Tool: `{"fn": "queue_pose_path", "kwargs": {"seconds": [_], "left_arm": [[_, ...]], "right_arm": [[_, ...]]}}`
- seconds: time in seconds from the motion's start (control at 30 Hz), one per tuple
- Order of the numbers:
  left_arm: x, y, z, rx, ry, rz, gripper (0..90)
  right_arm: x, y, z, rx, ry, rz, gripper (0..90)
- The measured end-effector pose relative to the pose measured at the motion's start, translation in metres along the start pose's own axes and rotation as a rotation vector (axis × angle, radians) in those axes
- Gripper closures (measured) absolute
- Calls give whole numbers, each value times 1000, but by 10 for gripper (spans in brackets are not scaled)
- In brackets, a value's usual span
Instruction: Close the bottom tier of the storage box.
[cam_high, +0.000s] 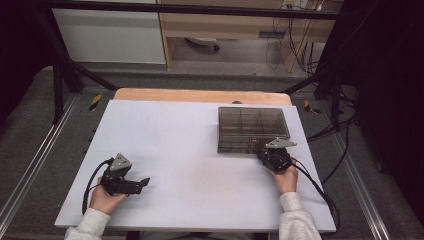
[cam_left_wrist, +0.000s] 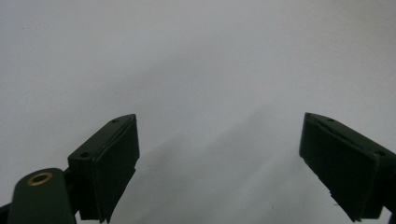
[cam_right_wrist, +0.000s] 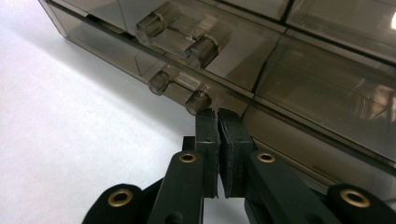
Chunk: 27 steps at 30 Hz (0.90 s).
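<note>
We held the right gripper (cam_right_wrist: 218, 114) closed and empty, its tips just beneath the latch (cam_right_wrist: 180, 88) of the compartment box (cam_high: 253, 129) at the table's (cam_high: 165, 145) far right; the left gripper (cam_left_wrist: 219, 163) stood open, well apart.

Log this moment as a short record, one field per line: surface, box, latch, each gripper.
surface: white table top on a wooden table
box: smoky clear compartment box, lid down, at the far right of the table top
latch: clear clasp on the box's near wall
left gripper: left gripper jaws wide apart, nothing between them, over bare table top at the near left
right gripper: right gripper jaws closed together with nothing between them, tips at the box's near wall just below the clasp
</note>
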<state>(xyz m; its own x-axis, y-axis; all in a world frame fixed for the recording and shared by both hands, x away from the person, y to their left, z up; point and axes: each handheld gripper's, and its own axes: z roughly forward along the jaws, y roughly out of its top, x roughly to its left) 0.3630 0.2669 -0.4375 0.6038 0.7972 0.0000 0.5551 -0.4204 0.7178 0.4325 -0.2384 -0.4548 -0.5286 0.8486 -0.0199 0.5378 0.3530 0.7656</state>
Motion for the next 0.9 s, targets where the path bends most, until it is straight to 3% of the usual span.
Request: {"fn": "queue_pose_path", "kwargs": {"seconds": [0.2, 0.37, 0.57, 0.9], "left_arm": [[0, 0, 0, -2, 0, 0, 117], [-1, 0, 0, 0, 0, 1, 117], [-1, 0, 0, 0, -1, 4, 117], [-1, 0, 0, 1, -3, 2, 117]], "right_arm": [[4, 0, -10, -24, 17, -1, 824], [10, -3, -22, -30, 54, -16, 733], [16, -6, -35, -48, 102, -13, 565], [26, -11, -45, -58, 129, 13, 299]]}}
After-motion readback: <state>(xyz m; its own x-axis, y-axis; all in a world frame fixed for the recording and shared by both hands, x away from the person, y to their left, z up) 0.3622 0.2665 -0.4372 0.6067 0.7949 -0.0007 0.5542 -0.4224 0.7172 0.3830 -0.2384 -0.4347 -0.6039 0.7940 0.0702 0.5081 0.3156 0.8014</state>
